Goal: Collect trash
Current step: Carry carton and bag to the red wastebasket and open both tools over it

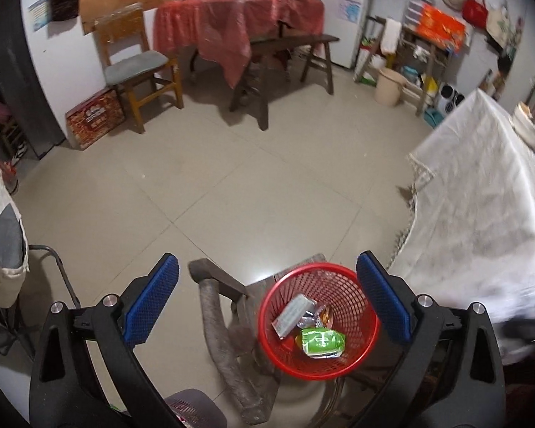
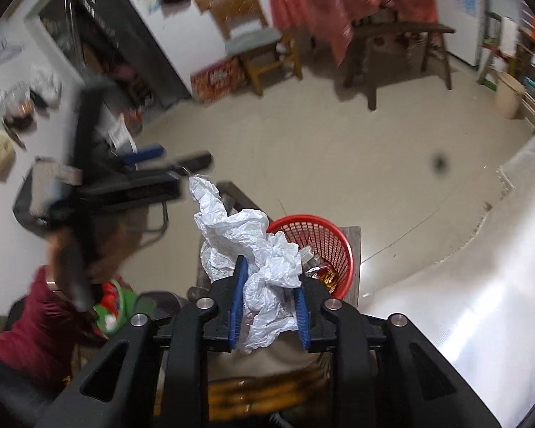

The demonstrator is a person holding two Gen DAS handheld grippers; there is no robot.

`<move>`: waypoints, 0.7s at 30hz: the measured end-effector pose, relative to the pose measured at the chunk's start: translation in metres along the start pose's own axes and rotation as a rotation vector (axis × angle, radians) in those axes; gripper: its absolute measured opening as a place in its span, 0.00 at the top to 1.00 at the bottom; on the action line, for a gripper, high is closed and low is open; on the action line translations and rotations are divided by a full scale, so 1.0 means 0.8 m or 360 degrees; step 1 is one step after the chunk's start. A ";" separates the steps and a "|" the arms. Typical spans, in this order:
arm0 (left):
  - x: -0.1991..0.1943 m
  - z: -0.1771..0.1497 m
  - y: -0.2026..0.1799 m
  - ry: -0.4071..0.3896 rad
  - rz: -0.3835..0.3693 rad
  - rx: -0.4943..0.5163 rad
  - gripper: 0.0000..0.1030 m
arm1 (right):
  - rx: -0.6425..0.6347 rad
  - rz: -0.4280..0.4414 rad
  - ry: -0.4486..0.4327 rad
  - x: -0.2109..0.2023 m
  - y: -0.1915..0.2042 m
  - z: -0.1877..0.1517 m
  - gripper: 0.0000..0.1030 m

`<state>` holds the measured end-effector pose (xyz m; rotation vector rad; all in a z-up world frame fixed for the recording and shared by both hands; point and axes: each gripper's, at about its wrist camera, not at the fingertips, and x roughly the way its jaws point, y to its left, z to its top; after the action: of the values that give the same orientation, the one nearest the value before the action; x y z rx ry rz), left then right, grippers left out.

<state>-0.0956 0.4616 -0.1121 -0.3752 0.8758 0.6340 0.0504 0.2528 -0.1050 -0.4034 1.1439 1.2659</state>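
The left tongs (image 1: 267,303) stand spread wide with nothing between their blue pads (image 1: 153,299). Below them and toward their right pad sits the red basket (image 1: 319,321), which holds a green packet (image 1: 322,343), a grey wrapper (image 1: 291,315) and other scraps. The right tongs (image 2: 269,297) have crumpled white paper (image 2: 253,249) between their pads; whether the pads still press on it cannot be told. The basket lies just ahead of the right tongs, to their right. A white-clothed table (image 1: 481,214) stands right of both.
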 end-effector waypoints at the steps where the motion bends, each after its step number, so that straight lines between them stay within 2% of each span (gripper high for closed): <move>1: -0.004 0.001 0.006 -0.0008 0.0002 -0.0020 0.07 | -0.0020 -0.0017 0.0043 0.020 0.004 0.007 0.62; 2: -0.007 0.002 0.010 -0.0012 0.0000 -0.0033 0.07 | -0.0027 -0.0043 0.0074 0.036 0.007 0.011 0.54; 6: -0.014 0.004 0.017 -0.0034 -0.0016 -0.0051 0.07 | 0.0001 -0.0033 0.0113 0.051 0.012 0.011 0.52; 10: -0.017 0.004 0.013 -0.0049 -0.0025 -0.0033 0.07 | 0.0028 -0.0053 0.0039 0.025 0.006 0.011 0.50; 17: -0.032 0.008 -0.016 -0.0082 -0.0081 0.0033 0.07 | 0.0034 -0.0155 -0.0188 -0.050 -0.019 -0.001 0.46; 21: -0.048 0.013 -0.041 -0.0120 -0.0136 0.0086 0.07 | 0.0096 -0.0252 -0.0401 -0.121 -0.051 -0.021 0.40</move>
<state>-0.0866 0.4290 -0.0732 -0.3361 0.7992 0.5413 0.0908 0.1746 -0.0446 -0.2745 0.9157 1.1062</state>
